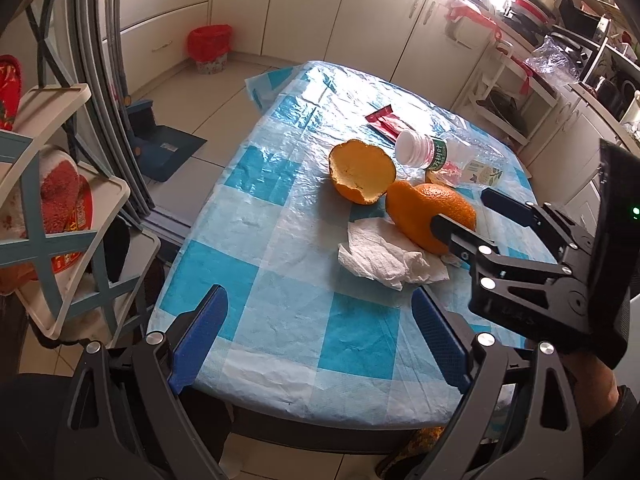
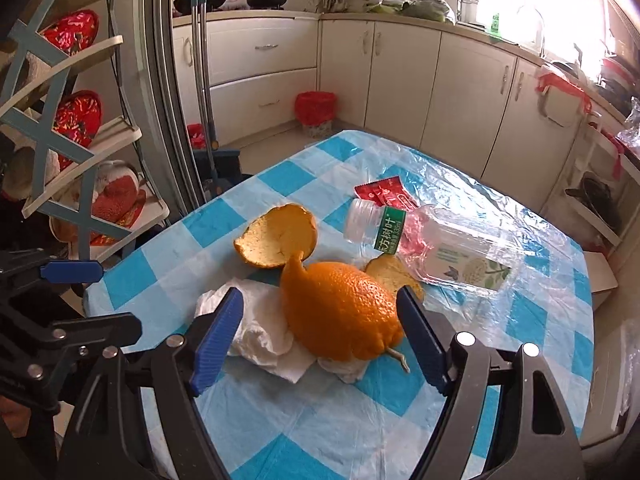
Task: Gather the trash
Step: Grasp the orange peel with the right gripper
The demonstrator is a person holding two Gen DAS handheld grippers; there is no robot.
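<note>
Cream kitchen cabinets ring a surface (image 2: pixel 224 420) under a blue-and-white checked plastic cover. On it lie three pieces of orange peel: one large dome (image 2: pixel 340 312) nearest, one open cup-shaped piece (image 2: pixel 280 236) left and farther, one small piece (image 2: pixel 390 272) right of the dome. One crumpled white tissue (image 2: pixel 260 328) sits under the dome's near left edge. One clear plastic bottle (image 2: pixel 424 244) lies on its side farther right, with one red wrapper (image 2: pixel 380 192) beyond it. One red-lined bin (image 2: pixel 315 109) stands on the far floor. The right tool (image 2: pixel 320 330) is spread wide around the dome, gripping nothing; the left tool (image 1: pixel 318 332) is likewise released, over the near edge.
</note>
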